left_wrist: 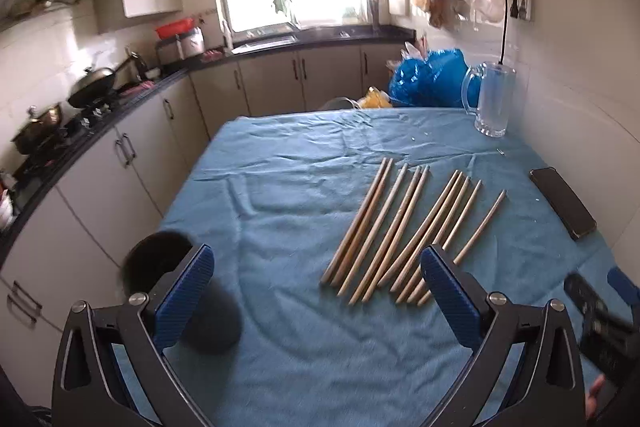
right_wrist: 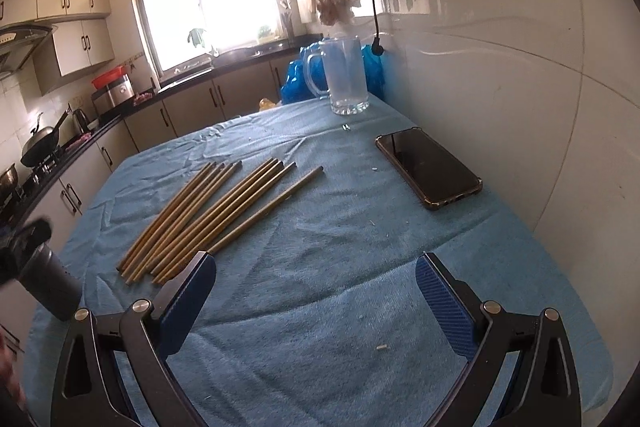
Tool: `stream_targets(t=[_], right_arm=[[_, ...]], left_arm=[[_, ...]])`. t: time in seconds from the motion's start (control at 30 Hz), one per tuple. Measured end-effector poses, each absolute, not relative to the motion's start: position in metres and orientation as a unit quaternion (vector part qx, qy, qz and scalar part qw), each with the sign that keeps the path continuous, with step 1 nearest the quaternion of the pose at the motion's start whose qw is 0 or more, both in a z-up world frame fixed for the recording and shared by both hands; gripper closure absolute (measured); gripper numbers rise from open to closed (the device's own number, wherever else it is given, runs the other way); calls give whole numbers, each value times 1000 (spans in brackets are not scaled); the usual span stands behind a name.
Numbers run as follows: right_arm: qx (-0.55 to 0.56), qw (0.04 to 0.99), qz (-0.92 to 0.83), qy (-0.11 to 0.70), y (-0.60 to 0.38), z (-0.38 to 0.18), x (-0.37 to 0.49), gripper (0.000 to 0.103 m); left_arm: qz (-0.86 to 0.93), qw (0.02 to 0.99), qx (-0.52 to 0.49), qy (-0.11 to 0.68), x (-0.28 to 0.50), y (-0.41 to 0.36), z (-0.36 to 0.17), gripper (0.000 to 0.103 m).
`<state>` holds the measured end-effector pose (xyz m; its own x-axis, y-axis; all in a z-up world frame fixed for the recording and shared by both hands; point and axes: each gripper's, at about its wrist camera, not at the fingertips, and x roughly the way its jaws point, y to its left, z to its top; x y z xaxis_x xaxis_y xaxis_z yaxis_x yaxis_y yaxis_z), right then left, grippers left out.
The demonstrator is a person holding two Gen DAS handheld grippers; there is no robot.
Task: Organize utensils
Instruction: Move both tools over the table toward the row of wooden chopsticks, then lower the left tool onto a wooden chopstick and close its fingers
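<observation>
Ten-odd wooden chopsticks (left_wrist: 404,231) lie loose, roughly parallel, slanting near-left to far-right on the bench's blue cloth (right_wrist: 320,267). Plain tan sticks. Left gripper (left_wrist: 316,291) and right gripper (right_wrist: 316,295) both spread, empty.

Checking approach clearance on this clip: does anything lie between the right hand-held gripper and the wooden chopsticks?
Nothing visible does. The right hand-held gripper is open above bare blue cloth, and the wooden chopsticks lie just ahead to its left.
</observation>
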<state>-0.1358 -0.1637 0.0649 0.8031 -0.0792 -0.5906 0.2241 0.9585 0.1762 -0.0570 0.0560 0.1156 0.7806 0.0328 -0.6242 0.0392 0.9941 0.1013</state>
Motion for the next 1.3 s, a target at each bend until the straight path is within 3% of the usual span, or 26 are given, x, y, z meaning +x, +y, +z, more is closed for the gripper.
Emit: stream_targets(t=[0.1, 0.27, 0.4, 0.67, 0.77, 0.87, 1.17, 1.3], right_arm=[[120, 939, -66, 315, -167, 63, -126, 1], [132, 932, -51, 332, -177, 56, -109, 1], [151, 928, -42, 338, -183, 50, -102, 1], [162, 923, -17, 349, -183, 41, -88, 1], [163, 922, -13, 352, -181, 40, -84, 1], [165, 920, -10, 357, -179, 38, -80, 1], [170, 911, 11, 376, -169, 42, -58, 2], [159, 905, 28, 393, -164, 38, -31, 14]], left_arm=[[-10, 932, 57, 357, -29, 48, 108, 17], [-26, 915, 31, 401, 18, 41, 89, 33], [-13, 896, 22, 443, 53, 39, 63, 66], [25, 884, 56, 464, 81, 40, 24, 72], [20, 885, 60, 462, 82, 40, 21, 82], [18, 876, 60, 479, 87, 39, 17, 98], [15, 873, 54, 485, 83, 39, 14, 103], [0, 865, 21, 502, 73, 42, 16, 103]])
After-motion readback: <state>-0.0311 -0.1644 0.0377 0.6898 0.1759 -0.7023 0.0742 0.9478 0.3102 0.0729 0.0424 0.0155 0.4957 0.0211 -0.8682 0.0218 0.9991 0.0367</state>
